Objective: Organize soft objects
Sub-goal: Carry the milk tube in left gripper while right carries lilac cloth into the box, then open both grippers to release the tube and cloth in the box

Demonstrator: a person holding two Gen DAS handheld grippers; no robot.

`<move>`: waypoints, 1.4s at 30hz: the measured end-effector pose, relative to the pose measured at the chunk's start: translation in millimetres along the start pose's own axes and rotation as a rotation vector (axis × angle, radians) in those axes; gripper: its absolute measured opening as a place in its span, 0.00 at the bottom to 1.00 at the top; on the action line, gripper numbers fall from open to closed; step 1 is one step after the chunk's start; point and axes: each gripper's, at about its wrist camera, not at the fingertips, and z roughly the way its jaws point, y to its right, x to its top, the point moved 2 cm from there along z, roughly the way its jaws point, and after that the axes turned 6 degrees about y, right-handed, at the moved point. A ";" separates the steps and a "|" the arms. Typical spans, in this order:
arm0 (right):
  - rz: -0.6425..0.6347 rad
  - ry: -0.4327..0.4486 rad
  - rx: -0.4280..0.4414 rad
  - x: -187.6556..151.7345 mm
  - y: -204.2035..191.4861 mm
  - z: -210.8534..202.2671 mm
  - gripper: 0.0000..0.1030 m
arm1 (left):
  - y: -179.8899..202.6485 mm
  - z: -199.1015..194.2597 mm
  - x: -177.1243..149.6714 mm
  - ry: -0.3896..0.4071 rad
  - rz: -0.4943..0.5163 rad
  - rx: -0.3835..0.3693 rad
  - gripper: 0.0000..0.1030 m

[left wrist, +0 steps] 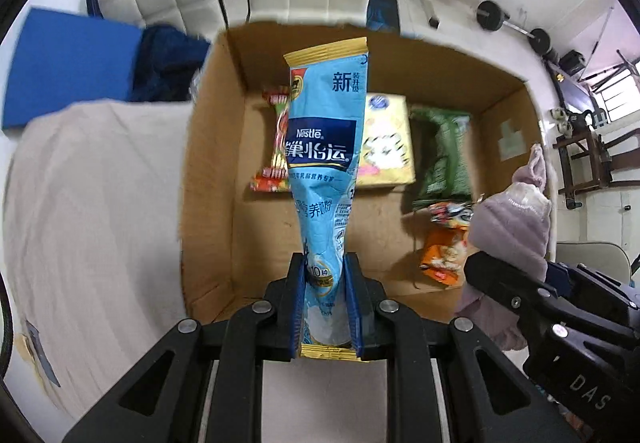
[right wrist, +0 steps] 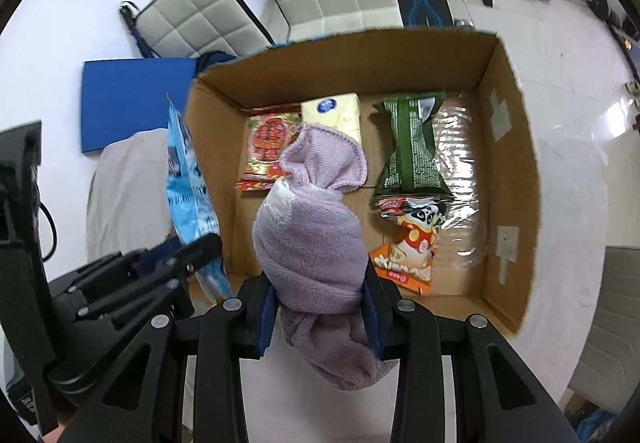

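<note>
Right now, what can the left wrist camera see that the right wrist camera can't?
Only the left wrist view shows the Nestle lettering on the front of the blue milk powder sachet, pinched in the left gripper.

Only the right wrist view shows the clear plastic bag lying by the box's right wall.

Both show the cardboard box, the red candy packet, the yellow pack, the green bag, the orange snack bag, and the purple towel in the right gripper.
</note>
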 end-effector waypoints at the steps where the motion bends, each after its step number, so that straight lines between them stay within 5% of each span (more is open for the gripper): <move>1: 0.007 -0.012 0.004 1.7 0.5 9.0 0.37 | -1.8 6.8 0.3 -0.017 -0.002 -0.002 0.16; 13: 0.011 -0.126 -0.001 10.6 -2.8 91.3 0.42 | -18.1 58.0 17.1 -0.133 -0.015 -0.006 0.17; 21: -0.005 -0.156 -0.051 8.1 5.4 108.1 0.75 | -16.1 64.0 14.3 -0.147 -0.032 0.027 0.25; 31: -0.059 -0.124 -0.158 3.5 12.0 91.7 0.88 | 3.7 44.7 -1.7 -0.083 0.006 0.072 0.41; 35: -0.061 -0.092 -0.190 -3.4 20.2 78.9 0.88 | 12.6 29.1 -4.7 -0.037 0.018 0.079 0.64; 39: -0.045 -0.053 -0.234 -7.7 29.4 69.8 0.99 | 18.6 21.0 -6.8 0.005 0.032 0.129 0.87; 42: -0.021 -0.022 -0.247 -7.1 39.1 58.5 1.00 | 12.4 18.8 -5.3 0.023 0.014 0.120 0.92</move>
